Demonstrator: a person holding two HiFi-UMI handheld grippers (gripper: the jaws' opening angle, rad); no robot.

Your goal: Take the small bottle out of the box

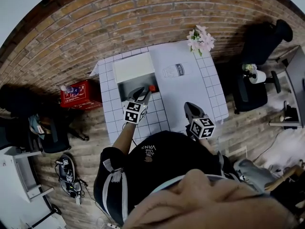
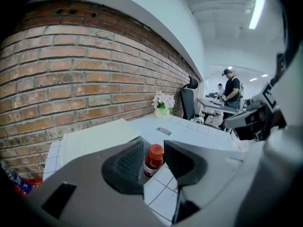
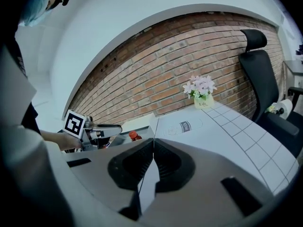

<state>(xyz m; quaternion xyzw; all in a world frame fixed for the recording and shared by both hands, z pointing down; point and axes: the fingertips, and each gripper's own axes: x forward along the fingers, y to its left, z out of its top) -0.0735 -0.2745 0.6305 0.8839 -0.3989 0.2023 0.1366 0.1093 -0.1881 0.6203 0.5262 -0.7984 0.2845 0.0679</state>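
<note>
Head view: left gripper [image 1: 142, 94] reaches over the open box [image 1: 127, 86] on the grid-cloth table [image 1: 209, 89], with its tips by the small bottle [image 1: 152, 88] at the box's right edge. The right gripper [image 1: 189, 107] hangs nearer the person, well apart, probably just kept out of the way. Left gripper view: jaws partly apart with the red-capped bottle upright in the gap and the pads not touching it, so it looks lined up for a grab; can't tell if its base is inside the box. Right gripper view: jaws closed together on nothing, bottle well apart beside the raised lid [image 3: 144, 124].
</note>
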